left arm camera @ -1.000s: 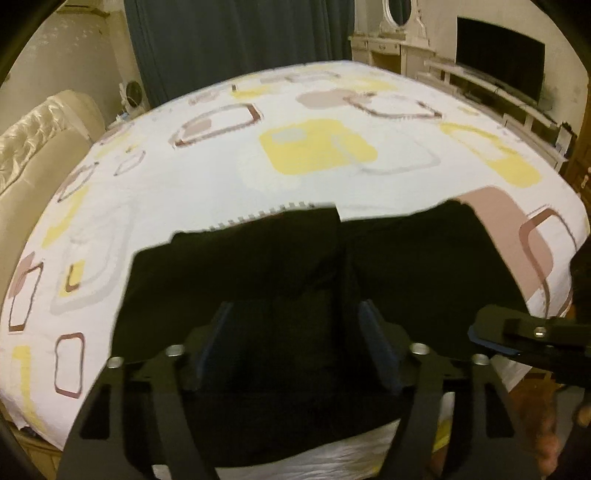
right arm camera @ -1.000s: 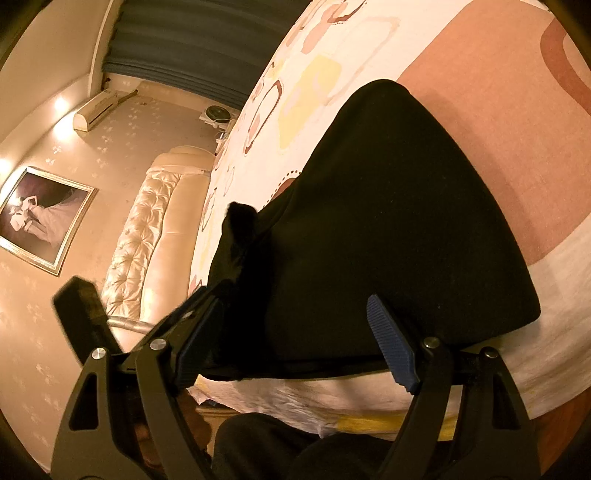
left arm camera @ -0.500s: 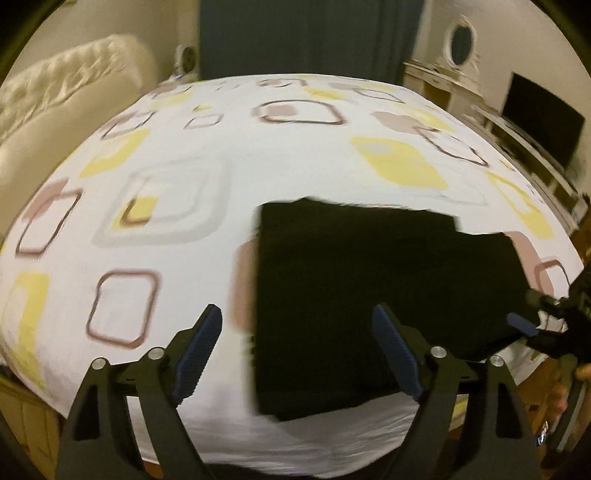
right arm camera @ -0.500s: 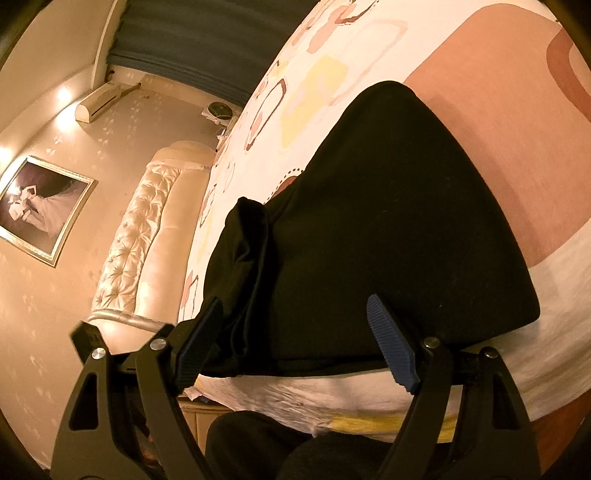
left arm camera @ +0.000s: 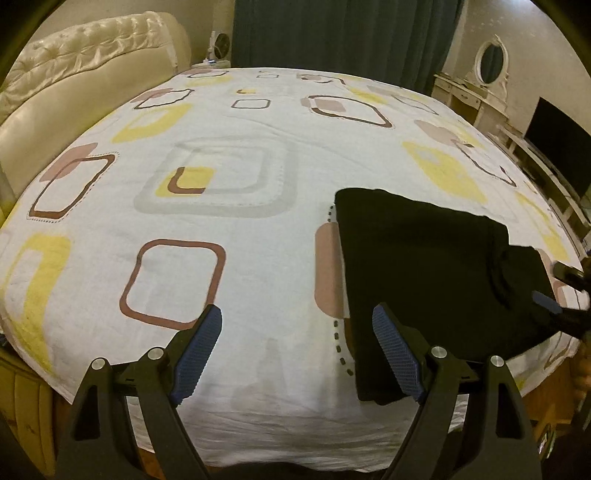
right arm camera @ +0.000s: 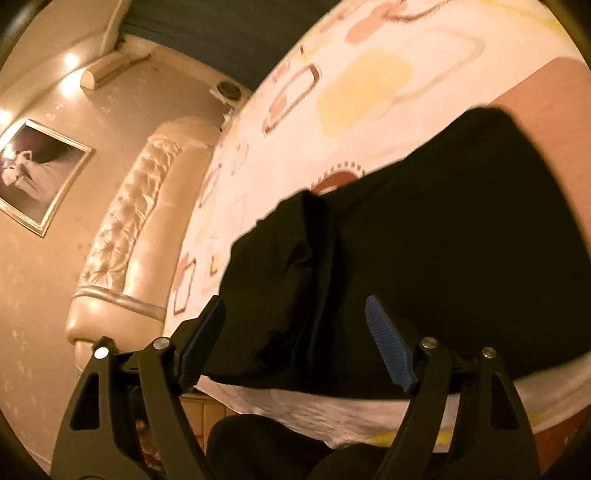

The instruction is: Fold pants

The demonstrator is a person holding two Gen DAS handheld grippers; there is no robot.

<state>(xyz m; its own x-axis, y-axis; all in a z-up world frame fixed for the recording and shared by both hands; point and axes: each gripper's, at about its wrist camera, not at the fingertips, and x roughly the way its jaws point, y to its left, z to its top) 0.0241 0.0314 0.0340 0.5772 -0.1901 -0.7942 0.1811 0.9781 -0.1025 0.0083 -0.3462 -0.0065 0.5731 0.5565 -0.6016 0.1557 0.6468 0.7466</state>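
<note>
The left gripper [left arm camera: 297,350] hangs over bare sheet with its blue pads spread wide and nothing between them; its jaws have just been opening. Just beside its right pad lie the folded black pants [left arm camera: 424,266], flat near the front right edge of the patterned bedsheet [left arm camera: 221,122]. The right gripper [right arm camera: 295,343] hovers released above the pants' near edge, gripping nothing. Farther off stand a tufted cream headboard [left arm camera: 92,48] and dark curtains [left arm camera: 332,33].
</note>
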